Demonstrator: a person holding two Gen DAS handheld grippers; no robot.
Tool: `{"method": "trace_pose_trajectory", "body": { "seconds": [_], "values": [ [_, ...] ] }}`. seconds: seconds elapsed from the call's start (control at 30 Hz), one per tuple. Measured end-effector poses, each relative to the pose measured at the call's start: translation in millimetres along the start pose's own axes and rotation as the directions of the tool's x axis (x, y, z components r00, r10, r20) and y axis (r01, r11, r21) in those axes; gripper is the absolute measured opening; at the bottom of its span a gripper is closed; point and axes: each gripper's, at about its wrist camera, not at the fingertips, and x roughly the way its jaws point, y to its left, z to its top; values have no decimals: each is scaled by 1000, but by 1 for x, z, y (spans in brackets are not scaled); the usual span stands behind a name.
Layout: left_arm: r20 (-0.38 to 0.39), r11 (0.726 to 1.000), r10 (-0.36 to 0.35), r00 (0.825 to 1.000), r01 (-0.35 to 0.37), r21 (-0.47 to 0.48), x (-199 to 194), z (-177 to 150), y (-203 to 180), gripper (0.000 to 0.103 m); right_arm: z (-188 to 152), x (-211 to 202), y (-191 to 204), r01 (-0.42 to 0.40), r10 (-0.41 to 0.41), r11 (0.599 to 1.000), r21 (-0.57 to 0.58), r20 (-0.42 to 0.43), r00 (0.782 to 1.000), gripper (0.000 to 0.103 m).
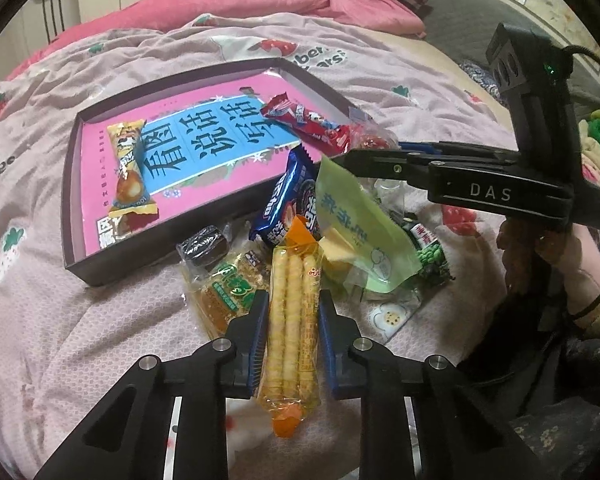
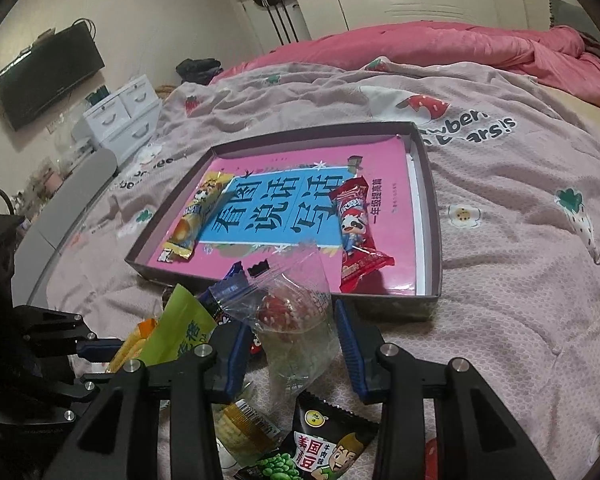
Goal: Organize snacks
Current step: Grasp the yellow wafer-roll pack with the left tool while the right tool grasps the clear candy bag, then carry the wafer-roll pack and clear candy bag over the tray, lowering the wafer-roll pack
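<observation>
Snacks: loose heap of packets on the pink bedspread, directly ahead of both sets of jaws.
Left gripper: jaws clamped on the yellow wafer-roll packet, one blue pad on each long side.
Right gripper: jaws closed against the clear bag with a red sweet inside.
Box lid: beyond the jaws; holds a pink book, yellow bar and red bar.

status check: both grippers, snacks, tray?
Left gripper shut on egg-roll pack. Right gripper shut on clear pouch. Two snacks already in tray; pile beside it.
</observation>
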Motion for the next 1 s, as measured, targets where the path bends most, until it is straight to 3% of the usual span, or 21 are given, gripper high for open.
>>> {"method": "trace_pose_trajectory", "body": {
  "seconds": [1.0],
  "values": [
    [131, 992, 86, 988, -72, -102, -46, 14, 24, 24, 8, -27, 6, -46, 46, 999, -4, 116, 992, 41]
  ]
}}
